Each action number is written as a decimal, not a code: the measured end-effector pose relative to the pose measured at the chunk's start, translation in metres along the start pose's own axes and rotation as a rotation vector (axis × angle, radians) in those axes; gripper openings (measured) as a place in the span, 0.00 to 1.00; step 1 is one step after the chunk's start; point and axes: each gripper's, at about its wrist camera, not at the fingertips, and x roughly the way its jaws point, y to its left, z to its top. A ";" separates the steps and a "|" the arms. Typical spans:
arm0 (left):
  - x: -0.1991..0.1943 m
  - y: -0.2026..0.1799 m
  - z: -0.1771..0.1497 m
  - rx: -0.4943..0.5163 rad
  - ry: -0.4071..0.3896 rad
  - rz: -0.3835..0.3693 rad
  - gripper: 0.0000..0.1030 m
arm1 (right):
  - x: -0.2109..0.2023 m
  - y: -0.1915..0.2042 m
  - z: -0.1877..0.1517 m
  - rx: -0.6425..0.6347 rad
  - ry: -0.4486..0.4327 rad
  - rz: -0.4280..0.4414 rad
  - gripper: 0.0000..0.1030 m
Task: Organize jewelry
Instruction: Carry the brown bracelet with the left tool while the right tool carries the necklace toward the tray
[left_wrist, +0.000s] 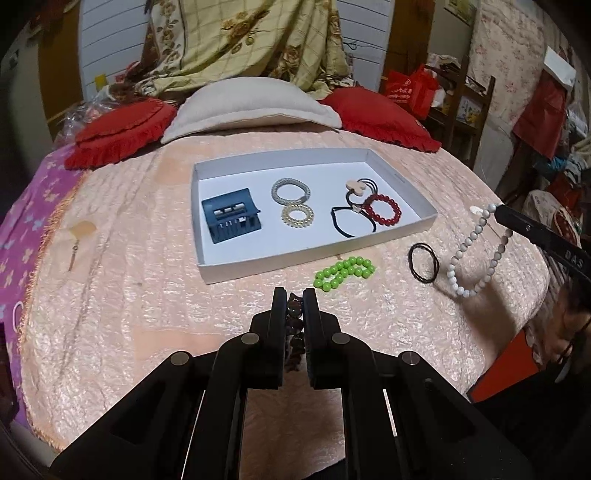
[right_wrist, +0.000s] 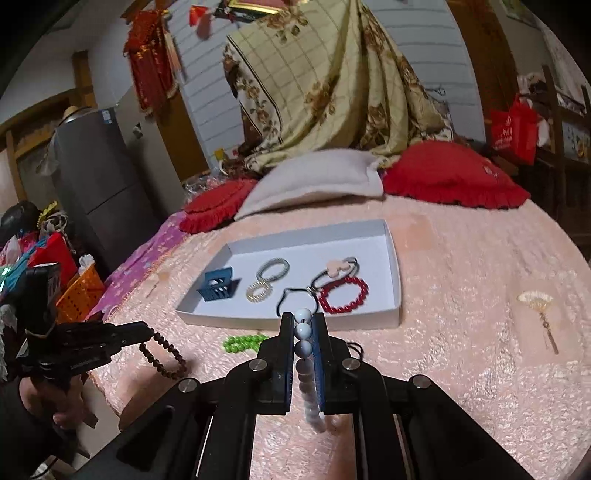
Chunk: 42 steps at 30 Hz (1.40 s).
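2 grippers, both loaded! The left gripper (left_wrist: 294, 295) is clenched on a brown bead bracelet (right_wrist: 166, 356), dangling above the peach bedspread (left_wrist: 147, 295). The right gripper (right_wrist: 303, 319) pinches a white bead bracelet (left_wrist: 476, 251), hanging free just right of the white tray (left_wrist: 207, 269). Inside the tray: a blue hair clip (left_wrist: 231, 216), 2 coil ties, black hair ties, a red bead bracelet (left_wrist: 382, 209). On the bedspread near the tray's front edge lie a green bead bracelet (left_wrist: 343, 272) and a black elastic (left_wrist: 423, 262).

Peach quilted bed (left_wrist: 147, 314); red cushions (left_wrist: 122, 133), beige pillow (left_wrist: 251, 107); grey fridge (right_wrist: 99, 184); floral drape (right_wrist: 332, 85).
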 end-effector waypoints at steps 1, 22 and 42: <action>-0.001 0.001 0.001 -0.003 -0.002 0.003 0.07 | -0.001 0.003 0.000 -0.008 -0.005 -0.002 0.08; 0.015 0.019 0.006 -0.056 0.009 0.012 0.07 | 0.002 0.023 0.016 -0.026 -0.049 0.004 0.08; 0.062 0.031 0.111 -0.043 -0.038 -0.094 0.07 | 0.091 0.007 0.102 0.030 0.008 -0.001 0.08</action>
